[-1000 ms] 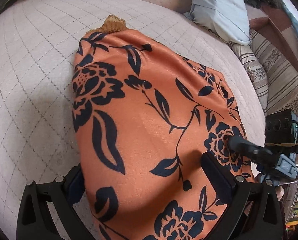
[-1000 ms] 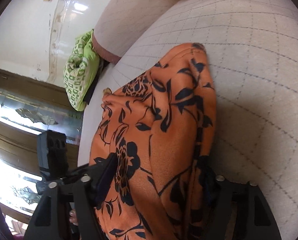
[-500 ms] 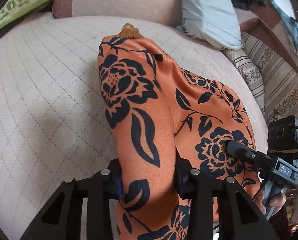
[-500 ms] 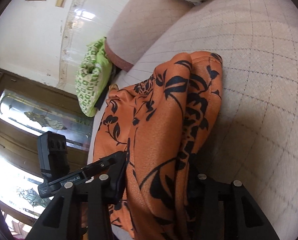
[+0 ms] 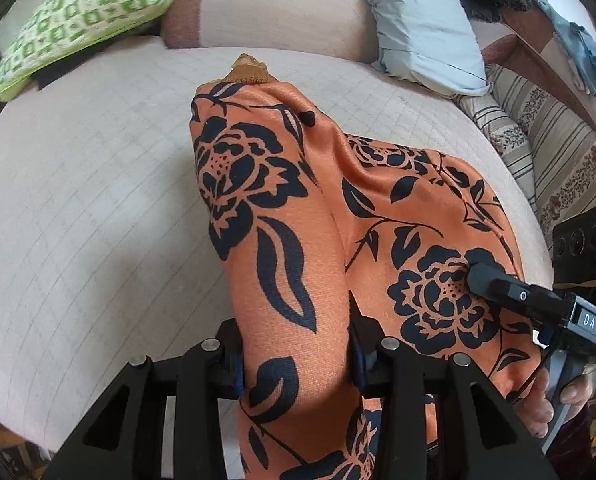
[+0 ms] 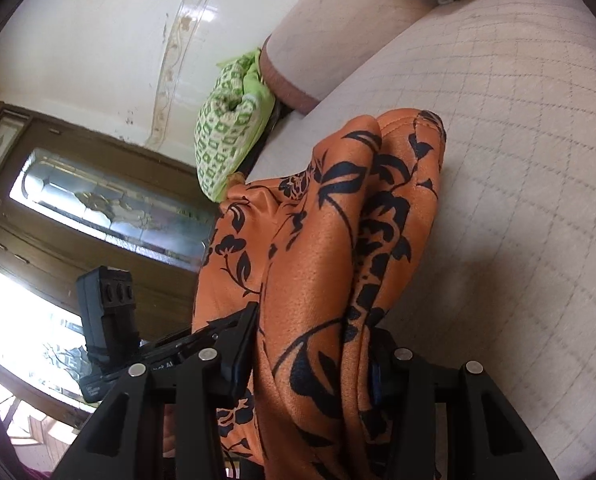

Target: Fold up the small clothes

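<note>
An orange garment with a black flower print (image 5: 378,216) lies bunched on a pale quilted sofa seat (image 5: 97,200). Its mustard ribbed cuff (image 5: 247,70) points toward the sofa back. My left gripper (image 5: 295,356) is shut on a gathered fold of the cloth at its near edge, and that fold is raised off the seat. In the right wrist view my right gripper (image 6: 314,364) is shut on another thick fold of the same garment (image 6: 338,240). The right gripper's finger (image 5: 494,280) also shows in the left wrist view, resting against the cloth.
A green-and-white patterned cushion (image 5: 77,20) lies at the seat's far left by the armrest (image 5: 277,4). A light blue pillow (image 5: 422,20) leans on the sofa back. A striped cover (image 5: 558,152) is on the right. A glazed wooden door (image 6: 77,208) stands beyond the sofa.
Both grippers shut on the garment's near edge, gathering flat cloth into folds. They then rose and drew back, lifting and bunching the garment, so more of the sofa back and cushion shows.
</note>
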Tool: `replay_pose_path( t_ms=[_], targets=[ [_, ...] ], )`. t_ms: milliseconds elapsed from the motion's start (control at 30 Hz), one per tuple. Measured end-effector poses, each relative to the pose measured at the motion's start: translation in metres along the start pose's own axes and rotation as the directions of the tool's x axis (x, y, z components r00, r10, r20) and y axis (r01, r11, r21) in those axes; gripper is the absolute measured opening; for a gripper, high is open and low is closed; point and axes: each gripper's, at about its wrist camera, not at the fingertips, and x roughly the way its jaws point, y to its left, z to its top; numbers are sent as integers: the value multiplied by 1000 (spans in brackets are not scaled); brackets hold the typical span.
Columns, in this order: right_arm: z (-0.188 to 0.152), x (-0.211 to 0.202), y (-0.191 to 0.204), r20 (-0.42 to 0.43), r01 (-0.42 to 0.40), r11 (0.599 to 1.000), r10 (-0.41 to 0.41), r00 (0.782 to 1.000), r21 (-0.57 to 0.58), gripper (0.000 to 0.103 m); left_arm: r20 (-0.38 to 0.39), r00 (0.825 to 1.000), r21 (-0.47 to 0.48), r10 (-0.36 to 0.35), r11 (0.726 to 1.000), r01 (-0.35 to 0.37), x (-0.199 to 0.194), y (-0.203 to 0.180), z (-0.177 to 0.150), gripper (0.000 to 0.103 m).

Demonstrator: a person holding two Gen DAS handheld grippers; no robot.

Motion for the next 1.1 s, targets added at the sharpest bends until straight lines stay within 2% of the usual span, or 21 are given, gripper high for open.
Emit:
replay_pose_path(
  t_ms=[267, 367, 433, 500, 600, 667, 767, 933, 1100],
  targets=[
    [-10, 47, -1, -40, 80, 997, -80, 996, -13, 47, -27, 998, -95, 55, 994, -58, 27, 38, -16, 43],
    [-14, 64, -7, -53, 173, 985, -174, 983, -23, 50, -38, 996, -123, 76, 989, -81, 38, 51, -22, 59],
    [-15, 64, -5, -61, 221, 975, -223, 973, -37, 56, -18, 995, -125, 95, 987, -97, 30, 53, -24, 61],
    [-12, 62, 3, -74, 250, 967, -254, 964, -54, 60, 11, 988, -98, 152, 984, -150, 17, 47, -22, 68],
    [-11, 43, 22, -28, 295, 949, -300, 954, -113, 61, 92, 967, -69, 238, 970, -233, -11, 37, -17, 75],
    [-10, 28, 39, 14, 319, 936, -321, 947, -150, 61, 155, 949, -68, 275, 961, -267, -34, 29, -14, 81],
    [-13, 4, 67, 91, 347, 913, -335, 938, -213, 61, 250, 916, -70, 315, 949, -307, -67, 17, -13, 83],
    [-28, -24, 120, 192, 389, 863, -343, 919, -321, 64, 342, 860, -72, 378, 923, -378, -115, 15, -28, 85],
    [-53, -40, 155, 266, 454, 804, -374, 888, -384, 64, 390, 821, -86, 416, 905, -417, -141, 9, -40, 85]
  ],
)
